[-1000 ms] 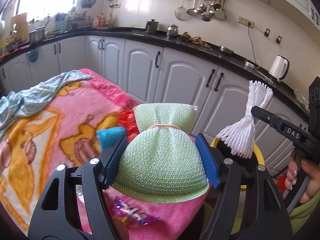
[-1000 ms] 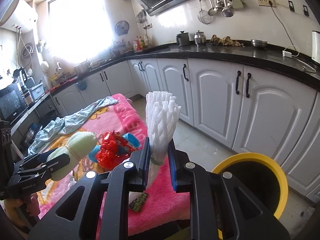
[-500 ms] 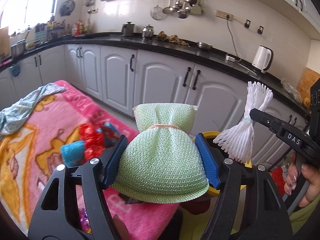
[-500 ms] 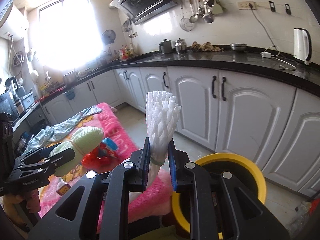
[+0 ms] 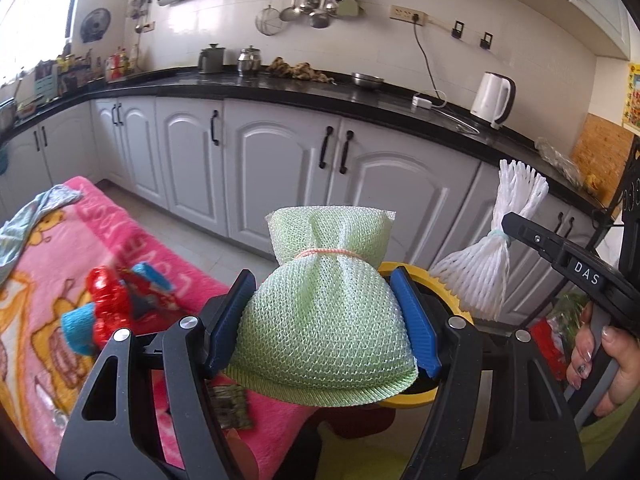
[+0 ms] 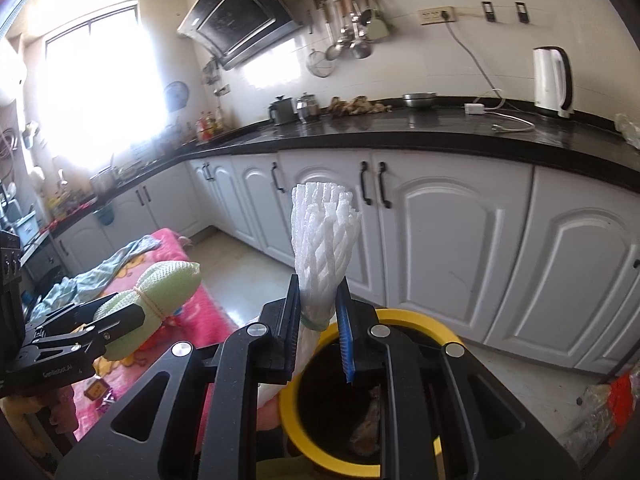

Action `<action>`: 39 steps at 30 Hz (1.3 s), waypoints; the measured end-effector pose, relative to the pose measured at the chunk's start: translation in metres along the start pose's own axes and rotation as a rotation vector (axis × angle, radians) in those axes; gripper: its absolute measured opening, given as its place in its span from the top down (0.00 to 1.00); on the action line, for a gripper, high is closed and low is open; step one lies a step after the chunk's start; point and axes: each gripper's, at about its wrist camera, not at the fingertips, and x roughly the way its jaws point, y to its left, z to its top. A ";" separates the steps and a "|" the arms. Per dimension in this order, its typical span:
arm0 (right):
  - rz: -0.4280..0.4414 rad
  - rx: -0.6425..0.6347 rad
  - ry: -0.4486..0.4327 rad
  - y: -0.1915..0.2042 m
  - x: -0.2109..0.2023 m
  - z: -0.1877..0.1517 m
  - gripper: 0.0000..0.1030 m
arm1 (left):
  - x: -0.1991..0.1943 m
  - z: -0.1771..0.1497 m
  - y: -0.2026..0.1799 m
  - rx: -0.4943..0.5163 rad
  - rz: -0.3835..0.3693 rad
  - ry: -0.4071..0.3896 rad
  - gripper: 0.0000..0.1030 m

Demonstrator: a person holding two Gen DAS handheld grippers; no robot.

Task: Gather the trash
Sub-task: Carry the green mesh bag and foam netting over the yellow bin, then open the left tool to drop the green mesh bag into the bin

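Note:
My left gripper is shut on a green foam net bundle tied with a pink band, held in the air beside the table edge. The same green bundle shows at the left of the right wrist view. My right gripper is shut on a white foam net bundle, clamped near its tied waist; in the left wrist view the white bundle hangs at the right. A yellow-rimmed bin stands on the floor just beyond and below both grippers, with some trash inside. Its rim peeks out behind the green bundle.
A pink cartoon blanket covers the table at the left, with red and blue wrappers, a small dark packet and a grey-blue cloth on it. White cabinets under a black counter run behind the bin. A hand holds the right gripper.
Both grippers have swung right, away from the table. The bin has come closer and more central, and less of the blanket shows. Both grips are unchanged.

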 end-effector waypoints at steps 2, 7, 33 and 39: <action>-0.013 0.011 -0.001 -0.008 0.000 -0.001 0.84 | 0.007 -0.001 -0.007 0.009 -0.012 0.005 0.40; -0.060 0.023 -0.002 -0.025 0.003 -0.006 0.84 | 0.023 -0.003 -0.019 0.021 -0.040 0.019 0.40; -0.185 0.044 0.075 -0.069 0.049 -0.038 0.82 | 0.107 -0.037 -0.059 0.082 -0.103 0.159 0.39; -0.203 0.054 0.099 -0.076 0.060 -0.046 0.81 | 0.123 -0.045 -0.064 0.094 -0.115 0.194 0.37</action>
